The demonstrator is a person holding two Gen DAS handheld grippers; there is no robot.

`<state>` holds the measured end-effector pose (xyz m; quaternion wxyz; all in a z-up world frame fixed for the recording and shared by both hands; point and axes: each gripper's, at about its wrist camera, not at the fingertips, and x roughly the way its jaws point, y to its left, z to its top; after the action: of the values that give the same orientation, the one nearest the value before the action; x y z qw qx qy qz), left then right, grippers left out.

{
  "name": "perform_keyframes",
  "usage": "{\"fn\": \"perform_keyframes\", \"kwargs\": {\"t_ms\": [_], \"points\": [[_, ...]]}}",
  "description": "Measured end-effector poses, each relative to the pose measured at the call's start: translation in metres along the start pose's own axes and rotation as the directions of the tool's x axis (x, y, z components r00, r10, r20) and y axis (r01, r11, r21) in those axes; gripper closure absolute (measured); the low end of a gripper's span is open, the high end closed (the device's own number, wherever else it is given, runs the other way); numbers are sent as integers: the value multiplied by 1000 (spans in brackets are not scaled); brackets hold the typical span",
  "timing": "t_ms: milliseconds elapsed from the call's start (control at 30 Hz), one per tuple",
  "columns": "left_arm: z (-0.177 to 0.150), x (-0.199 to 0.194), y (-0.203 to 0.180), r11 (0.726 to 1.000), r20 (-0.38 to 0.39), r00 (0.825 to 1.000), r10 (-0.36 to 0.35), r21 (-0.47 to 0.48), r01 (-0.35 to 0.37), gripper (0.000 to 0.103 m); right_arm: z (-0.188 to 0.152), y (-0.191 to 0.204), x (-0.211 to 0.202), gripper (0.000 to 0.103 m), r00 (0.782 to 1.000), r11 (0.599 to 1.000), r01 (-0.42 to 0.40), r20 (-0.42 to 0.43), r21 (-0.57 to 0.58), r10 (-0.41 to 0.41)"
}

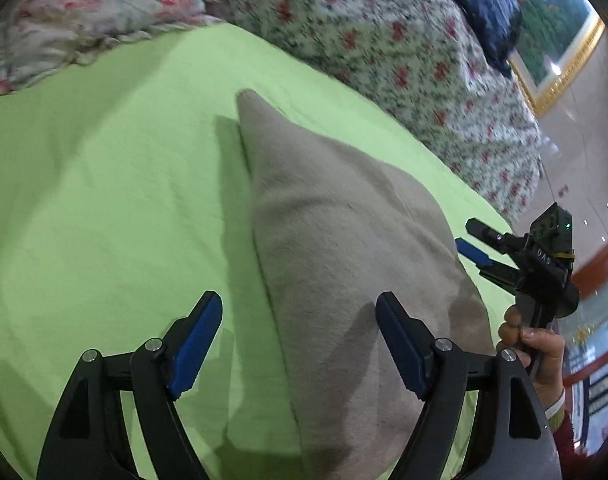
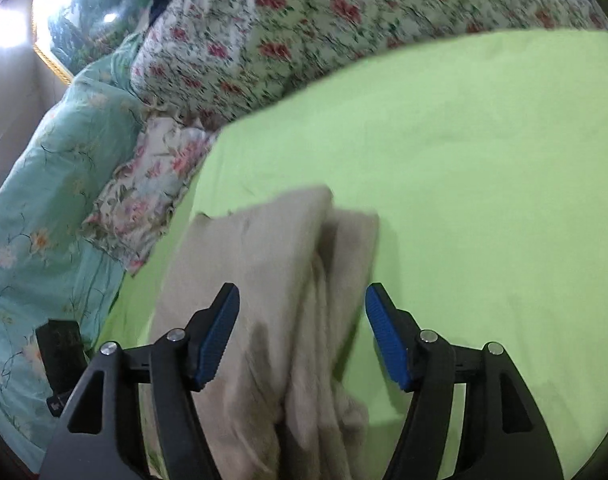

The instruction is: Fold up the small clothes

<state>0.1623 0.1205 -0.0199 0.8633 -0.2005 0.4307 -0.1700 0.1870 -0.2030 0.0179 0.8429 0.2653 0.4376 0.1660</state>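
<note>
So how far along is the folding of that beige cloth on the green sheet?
Partly done, it seems: the beige cloth lies on the green sheet already doubled over, with one layer overlapping another. Nothing is in hand right now; the left gripper and the right gripper are both open above it, gripping nothing. What is left is probably another fold or a tidy-up, since the near end in the right view looks bunched.
</note>
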Motion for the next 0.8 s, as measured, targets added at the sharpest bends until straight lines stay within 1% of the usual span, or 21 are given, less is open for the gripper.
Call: {"fn": "perform_keyframes", "kwargs": {"t_ms": [67, 100, 133, 167, 200, 233, 267, 333, 400, 467, 533, 600, 667, 733, 767, 800], "points": [[1, 1, 1, 1000, 0, 1000, 21, 1, -21, 23, 9, 8, 12, 43, 1000, 1000, 11, -12, -26, -11], [0, 4, 1, 1000, -8, 1000, 29, 2, -29, 23, 13, 13, 22, 44, 999, 999, 23, -28, -42, -24], [0, 8, 1, 1000, -13, 1000, 28, 2, -28, 23, 16, 15, 35, 52, 997, 998, 34, -64, -43, -37], [-1, 13, 0, 1000, -23, 1000, 21, 6, -21, 23, 15, 13, 44, 76, 995, 999, 36, -96, -35, -39], [-1, 18, -2, 1000, -35, 999, 19, 10, -18, 23, 15, 13, 53, 83, 991, 999, 29, -126, -27, -33], [-1, 22, -6, 1000, -41, 999, 18, 16, -17, 26, 16, 15, 58, 86, 991, 999, 28, -133, -28, -32], [-1, 23, -9, 1000, -42, 999, 13, 25, -12, 32, 16, 16, 54, 88, 993, 999, 25, -112, -38, -29], [0, 24, -23, 998, -46, 999, -1, 70, 5, 41, 18, 18, 39, 90, 998, 999, 2, -59, -44, -5], [-1, 24, -37, 992, -34, 999, 31, 121, -27, 41, 20, 15, 29, 90, 999, 999, 17, -27, -40, -18], [-4, 31, -48, 985, -36, 997, 68, 164, -62, 38, 19, 8, 34, 91, 997, 996, 66, -44, -55, -68], [-11, 38, -56, 980, -46, 994, 98, 180, -88, 36, 13, -2, 53, 90, 989, 992, 113, -94, -60, -119], [-17, 40, -62, 969, -36, 990, 134, 215, -124, 33, 8, -9, 60, 88, 987, 993, 114, -112, -41, -118], [-19, 38, -63, 967, -44, 989, 139, 220, -126, 33, 10, -11, 52, 82, 990, 995, 103, -96, -8, -103], [-19, 29, -56, 977, -65, 992, 112, 190, -98, 33, 12, -8, 38, 82, 989, 992, 126, -74, 0, -125], [-17, 24, -53, 980, -62, 992, 105, 178, -93, 33, 12, -4, 25, 81, 989, 990, 139, -52, -10, -140], [-17, 17, -51, 980, -50, 993, 103, 175, -93, 33, 12, 1, 12, 81, 990, 990, 137, -27, -17, -137]]}}
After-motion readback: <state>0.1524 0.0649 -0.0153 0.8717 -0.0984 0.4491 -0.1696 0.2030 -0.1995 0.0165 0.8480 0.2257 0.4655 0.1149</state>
